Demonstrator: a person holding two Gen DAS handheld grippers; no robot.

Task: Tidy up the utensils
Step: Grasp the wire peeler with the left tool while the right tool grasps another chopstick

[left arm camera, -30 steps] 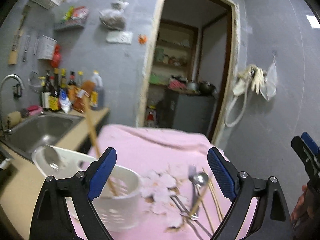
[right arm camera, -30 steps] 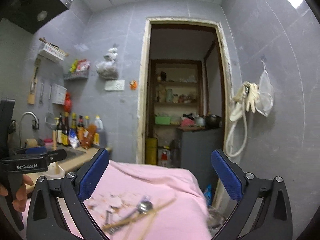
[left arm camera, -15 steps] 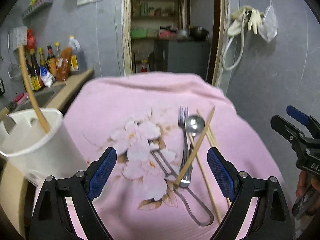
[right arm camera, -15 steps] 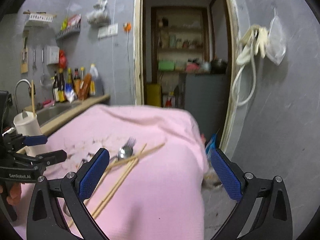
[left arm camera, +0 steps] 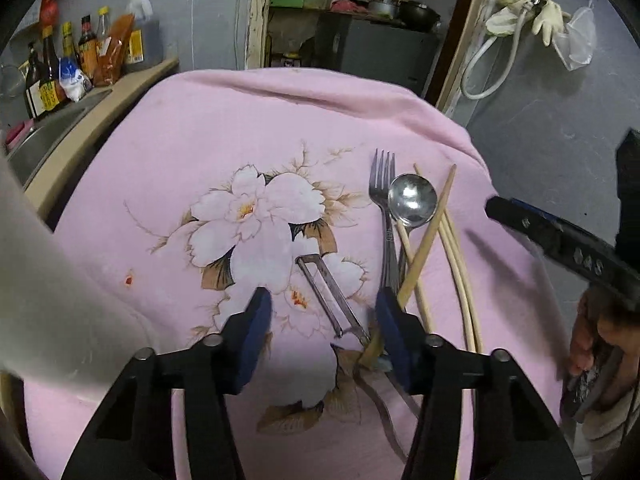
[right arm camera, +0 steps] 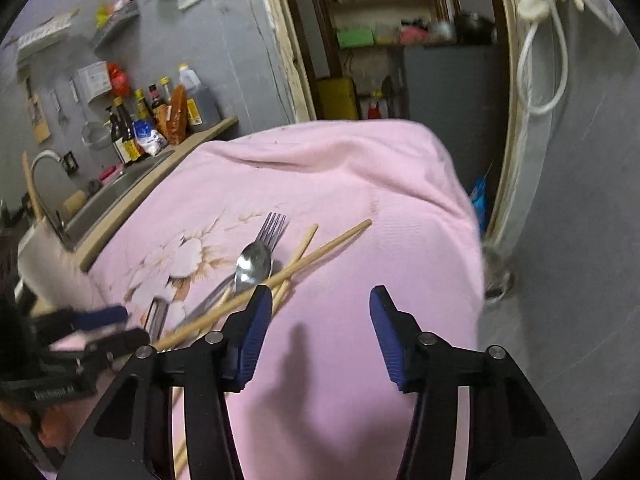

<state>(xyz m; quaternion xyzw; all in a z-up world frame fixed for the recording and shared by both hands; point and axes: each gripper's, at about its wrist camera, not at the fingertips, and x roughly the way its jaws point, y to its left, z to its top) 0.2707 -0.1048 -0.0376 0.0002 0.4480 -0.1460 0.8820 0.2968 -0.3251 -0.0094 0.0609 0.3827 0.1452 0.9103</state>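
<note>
On the pink flowered cloth [left arm camera: 240, 128] lie a fork [left arm camera: 383, 184], a metal spoon [left arm camera: 412, 200], several wooden chopsticks [left arm camera: 430, 236] and a metal peeler [left arm camera: 332, 292]. My left gripper [left arm camera: 322, 312] is open, low over the cloth, its jaws on either side of the peeler. The white utensil holder [left arm camera: 36, 280] is a blur at the left edge. My right gripper [right arm camera: 316, 308] is open above bare cloth, just right of the chopsticks [right arm camera: 304, 258], spoon [right arm camera: 254, 266] and fork [right arm camera: 272, 228]. The left gripper [right arm camera: 102, 326] shows at the left.
A counter with a sink [right arm camera: 116, 192], faucet [right arm camera: 44, 184] and sauce bottles [left arm camera: 80, 60] runs along the left. A doorway [right arm camera: 400, 40] with shelves is behind. The cloth drops off at the right edge near the grey wall [left arm camera: 560, 128].
Both grippers have tilted down and moved closer to the utensils. The left gripper swung right from the white holder and dropped over the peeler.
</note>
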